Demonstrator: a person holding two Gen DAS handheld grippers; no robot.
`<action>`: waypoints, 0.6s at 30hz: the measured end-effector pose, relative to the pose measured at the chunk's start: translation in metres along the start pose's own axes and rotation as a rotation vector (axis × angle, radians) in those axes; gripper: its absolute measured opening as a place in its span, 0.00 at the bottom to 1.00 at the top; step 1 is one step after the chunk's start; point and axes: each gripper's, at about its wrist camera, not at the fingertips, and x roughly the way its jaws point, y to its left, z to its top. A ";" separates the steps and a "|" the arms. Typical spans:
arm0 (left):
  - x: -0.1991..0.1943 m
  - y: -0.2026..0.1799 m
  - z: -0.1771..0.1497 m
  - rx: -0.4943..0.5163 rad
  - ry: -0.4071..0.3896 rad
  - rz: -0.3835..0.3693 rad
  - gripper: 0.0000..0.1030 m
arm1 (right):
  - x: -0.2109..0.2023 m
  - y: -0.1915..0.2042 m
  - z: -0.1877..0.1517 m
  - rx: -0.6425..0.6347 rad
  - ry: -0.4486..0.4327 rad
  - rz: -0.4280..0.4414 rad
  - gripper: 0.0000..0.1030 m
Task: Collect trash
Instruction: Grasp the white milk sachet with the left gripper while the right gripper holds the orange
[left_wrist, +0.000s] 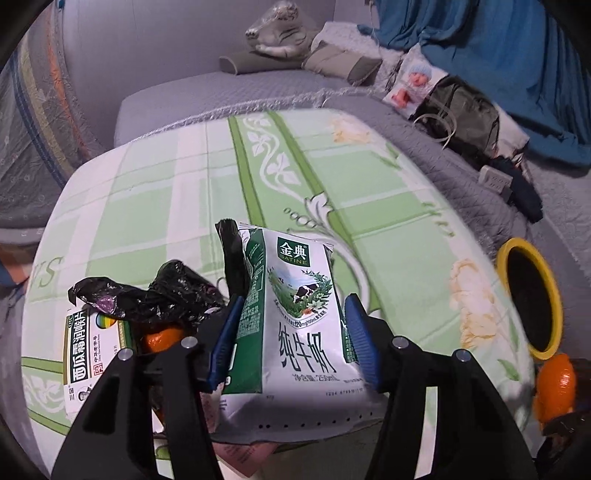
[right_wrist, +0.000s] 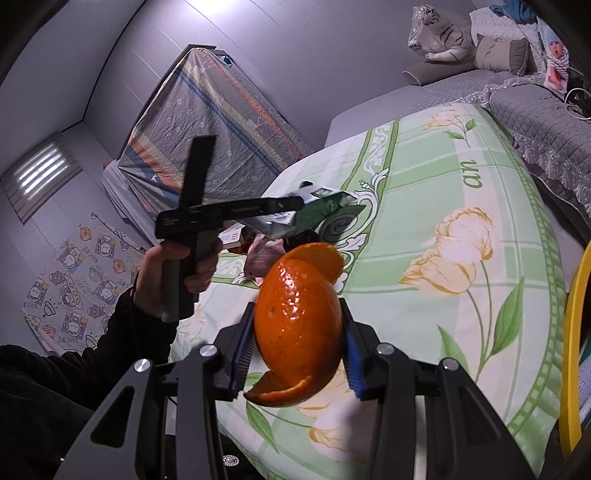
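Note:
My left gripper (left_wrist: 295, 321) is shut on a flattened green-and-white milk carton (left_wrist: 301, 317) and holds it above the table; it also shows in the right wrist view (right_wrist: 317, 216). My right gripper (right_wrist: 297, 323) is shut on a curled orange peel (right_wrist: 297, 325), held above the table; the peel shows at the right edge of the left wrist view (left_wrist: 556, 386). A yellow-rimmed bin (left_wrist: 532, 299) stands at the table's right side; its rim (right_wrist: 574, 350) is at the far right of the right wrist view.
On the green floral tablecloth (left_wrist: 155, 192) lie a crumpled black plastic bag (left_wrist: 155, 295), a green-and-white lozenge box (left_wrist: 85, 354) and another orange peel (left_wrist: 162, 338). A grey sofa (left_wrist: 454, 177) with clothes stands behind. A covered rack (right_wrist: 207, 122) stands by the wall.

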 end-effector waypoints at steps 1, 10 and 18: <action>-0.006 -0.001 0.000 0.002 -0.016 -0.005 0.41 | -0.001 -0.002 0.001 0.005 0.000 0.002 0.38; -0.027 -0.002 -0.027 0.031 -0.009 -0.063 0.20 | 0.001 -0.007 -0.002 0.026 0.002 0.003 0.38; -0.060 -0.022 -0.044 0.085 -0.075 -0.104 0.20 | 0.009 -0.006 0.001 0.020 0.015 0.004 0.38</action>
